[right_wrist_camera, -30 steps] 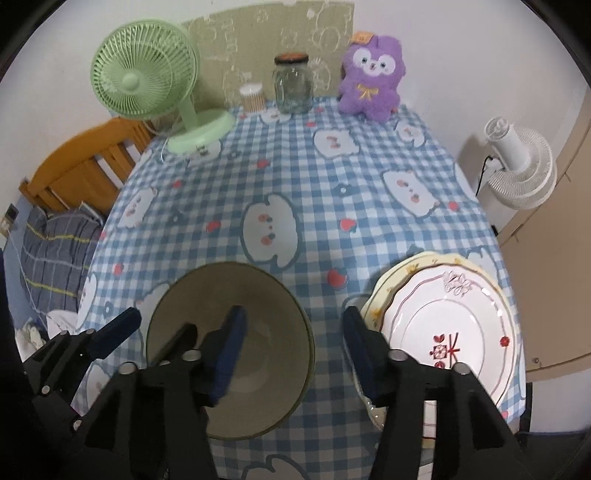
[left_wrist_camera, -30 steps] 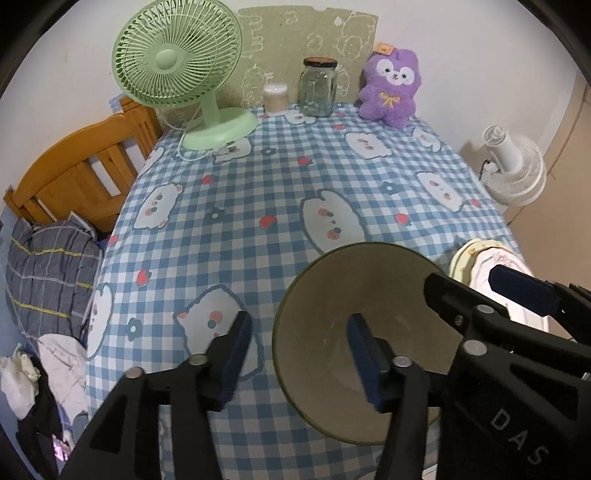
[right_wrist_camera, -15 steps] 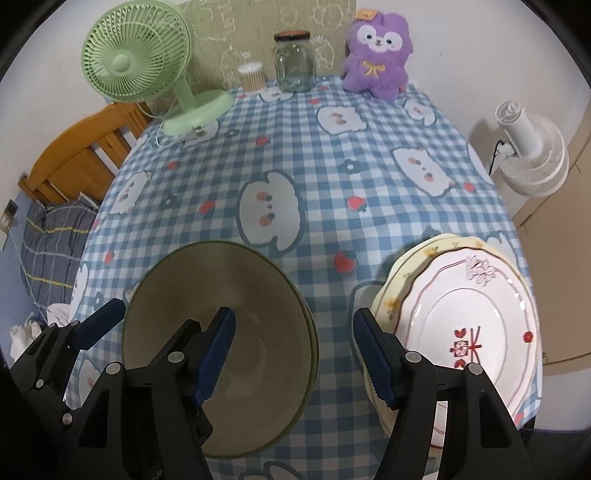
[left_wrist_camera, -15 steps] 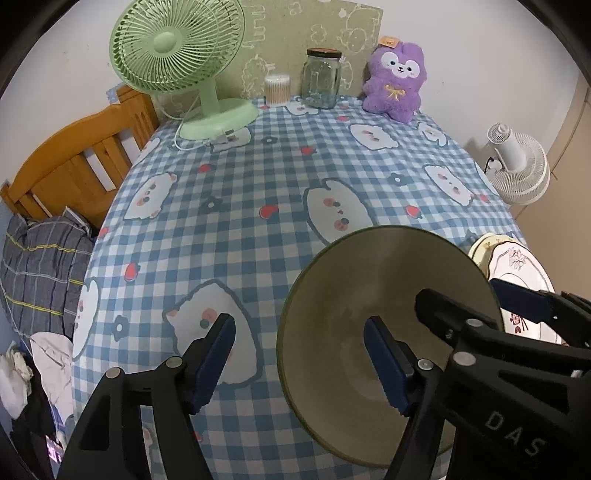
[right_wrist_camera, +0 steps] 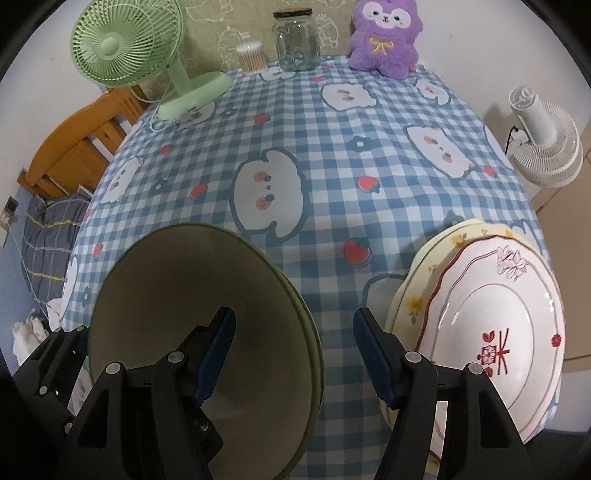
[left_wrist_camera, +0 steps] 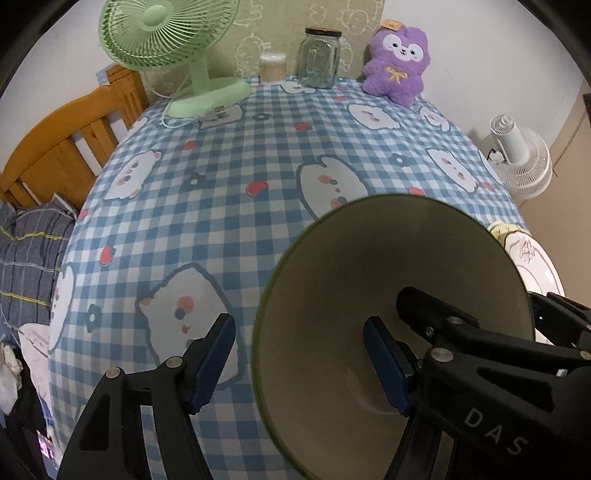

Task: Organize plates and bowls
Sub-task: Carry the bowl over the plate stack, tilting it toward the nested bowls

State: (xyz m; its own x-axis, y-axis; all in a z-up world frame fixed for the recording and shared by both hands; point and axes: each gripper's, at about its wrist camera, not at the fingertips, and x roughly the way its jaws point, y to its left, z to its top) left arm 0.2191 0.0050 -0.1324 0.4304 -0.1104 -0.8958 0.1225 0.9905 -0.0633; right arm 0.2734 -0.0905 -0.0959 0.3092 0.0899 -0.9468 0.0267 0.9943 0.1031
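An olive-green bowl point(left_wrist_camera: 369, 266) point(right_wrist_camera: 177, 288) stands near the front edge of the checked tablecloth point(left_wrist_camera: 221, 221); a second rim shows under it in the right wrist view. My left gripper point(left_wrist_camera: 301, 363) is open astride its left rim, one finger inside, the pads clear of it. My right gripper point(right_wrist_camera: 295, 356) is open astride the opposite rim, its outer finger between the bowl and the plates. To the right lies a white plate with red marks point(right_wrist_camera: 491, 325) point(left_wrist_camera: 532, 262) on a yellow flowered plate point(right_wrist_camera: 413, 295).
Along the table's back stand a green desk fan point(left_wrist_camera: 166, 33), a cotton-swab tub point(left_wrist_camera: 272, 66), a glass jar point(left_wrist_camera: 319, 59) and a purple plush toy point(left_wrist_camera: 397, 62). A wooden bed frame point(left_wrist_camera: 62, 147) is at left, a white fan point(left_wrist_camera: 524, 166) at right.
Both grippers have come down toward the bowl, which now looms larger in both views. Both pairs of jaws have widened, the left more than the right.
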